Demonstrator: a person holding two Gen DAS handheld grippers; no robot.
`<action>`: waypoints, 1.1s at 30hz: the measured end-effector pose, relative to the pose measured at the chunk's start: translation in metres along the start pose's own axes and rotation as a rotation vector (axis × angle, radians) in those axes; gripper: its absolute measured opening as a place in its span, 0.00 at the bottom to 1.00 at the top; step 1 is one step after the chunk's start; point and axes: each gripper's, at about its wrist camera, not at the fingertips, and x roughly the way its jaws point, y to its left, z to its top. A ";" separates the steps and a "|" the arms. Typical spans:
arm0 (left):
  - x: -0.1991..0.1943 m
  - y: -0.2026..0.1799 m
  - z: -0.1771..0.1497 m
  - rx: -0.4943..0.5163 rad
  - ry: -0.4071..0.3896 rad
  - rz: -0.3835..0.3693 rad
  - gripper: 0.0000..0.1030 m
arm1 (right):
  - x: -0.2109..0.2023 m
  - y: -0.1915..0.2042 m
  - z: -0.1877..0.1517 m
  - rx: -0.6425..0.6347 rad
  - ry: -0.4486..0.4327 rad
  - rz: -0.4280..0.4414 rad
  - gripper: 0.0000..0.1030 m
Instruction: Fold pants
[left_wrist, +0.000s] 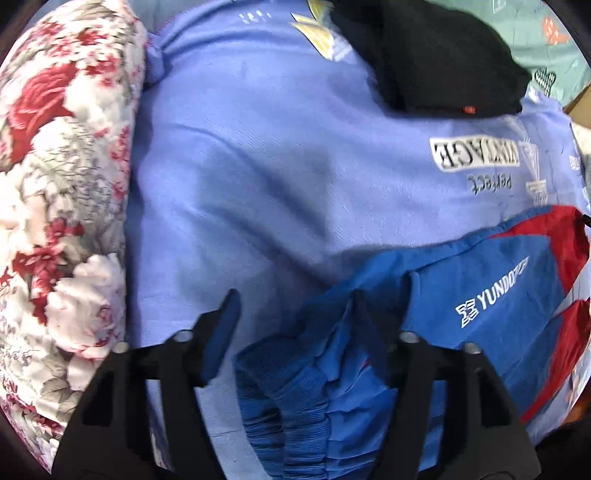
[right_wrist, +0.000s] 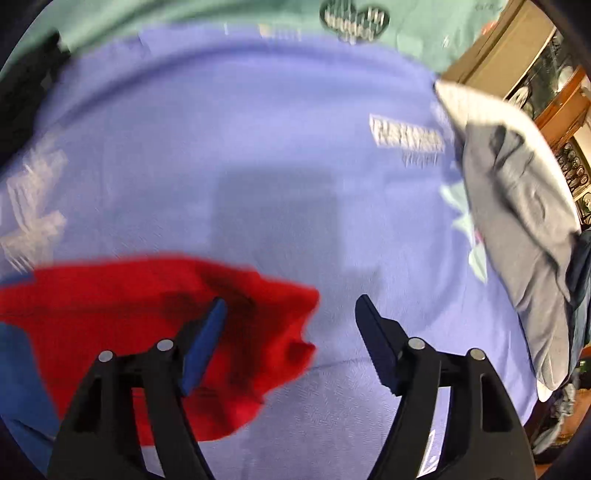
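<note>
The pants (left_wrist: 461, 325) are blue with red panels and a white YUNDO logo, lying on a light blue blanket (left_wrist: 258, 184). In the left wrist view their ribbed blue waistband lies bunched between the fingers of my left gripper (left_wrist: 295, 306), which is open. In the right wrist view the red part of the pants (right_wrist: 166, 314) lies at the lower left, under the left finger of my right gripper (right_wrist: 291, 306), which is open and empty above the blanket (right_wrist: 258, 166).
A floral pillow (left_wrist: 55, 184) lies along the left. A black garment (left_wrist: 443, 55) lies at the far side. A grey pillow (right_wrist: 517, 221) lies at the right edge, with wooden furniture (right_wrist: 535, 74) behind. A green sheet (right_wrist: 221, 14) lies beyond the blanket.
</note>
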 end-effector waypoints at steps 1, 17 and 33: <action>-0.002 0.003 0.001 -0.002 -0.005 -0.005 0.70 | -0.008 0.010 0.005 -0.026 -0.030 0.040 0.84; 0.037 -0.008 0.000 0.171 0.205 -0.235 0.19 | -0.020 0.151 0.016 -0.387 0.015 0.317 0.86; -0.066 0.014 -0.030 0.072 -0.081 -0.388 0.13 | -0.011 0.206 0.012 -0.852 0.040 0.331 0.82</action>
